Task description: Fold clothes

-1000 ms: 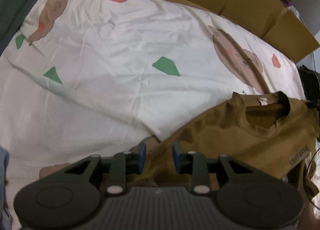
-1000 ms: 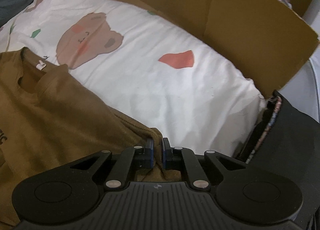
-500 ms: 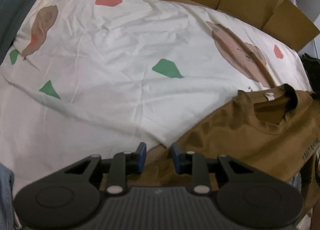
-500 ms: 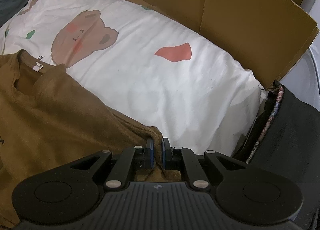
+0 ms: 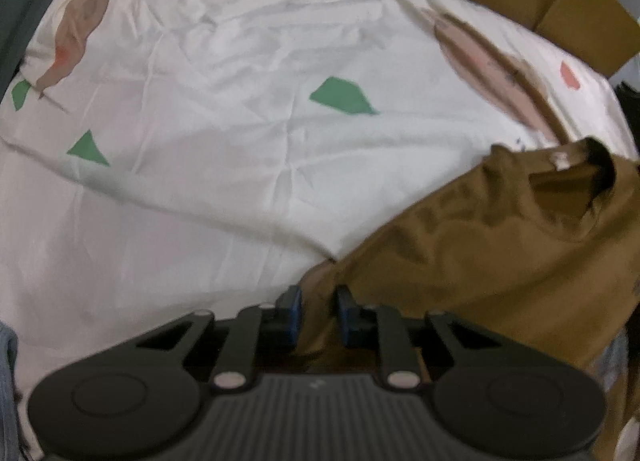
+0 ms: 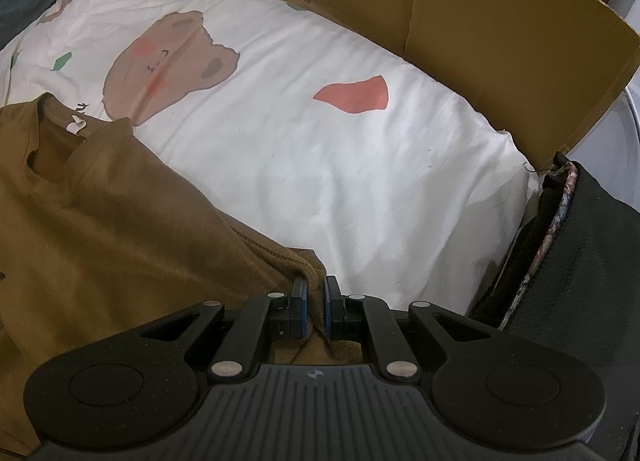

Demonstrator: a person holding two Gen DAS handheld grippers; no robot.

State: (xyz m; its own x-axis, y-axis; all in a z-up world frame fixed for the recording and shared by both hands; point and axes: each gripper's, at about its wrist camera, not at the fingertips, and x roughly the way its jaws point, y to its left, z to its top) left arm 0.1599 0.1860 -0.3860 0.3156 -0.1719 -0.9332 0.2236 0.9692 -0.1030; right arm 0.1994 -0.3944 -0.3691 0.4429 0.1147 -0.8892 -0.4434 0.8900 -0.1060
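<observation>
A mustard-brown cotton T-shirt lies spread on a white bed sheet printed with brown bears and red and green patches, its round neckline with a small white label toward the far side and its body reaching the near edge of the bed. The left gripper has just been closing, its jaws a narrow gap apart with a fold of the shirt's sleeve edge bunched between the blue pads. The right gripper is nearly shut, pinching the opposite sleeve edge. Flattened brown cardboard panels stand along the sheet's far side, and a black fabric bundle sits at the right
</observation>
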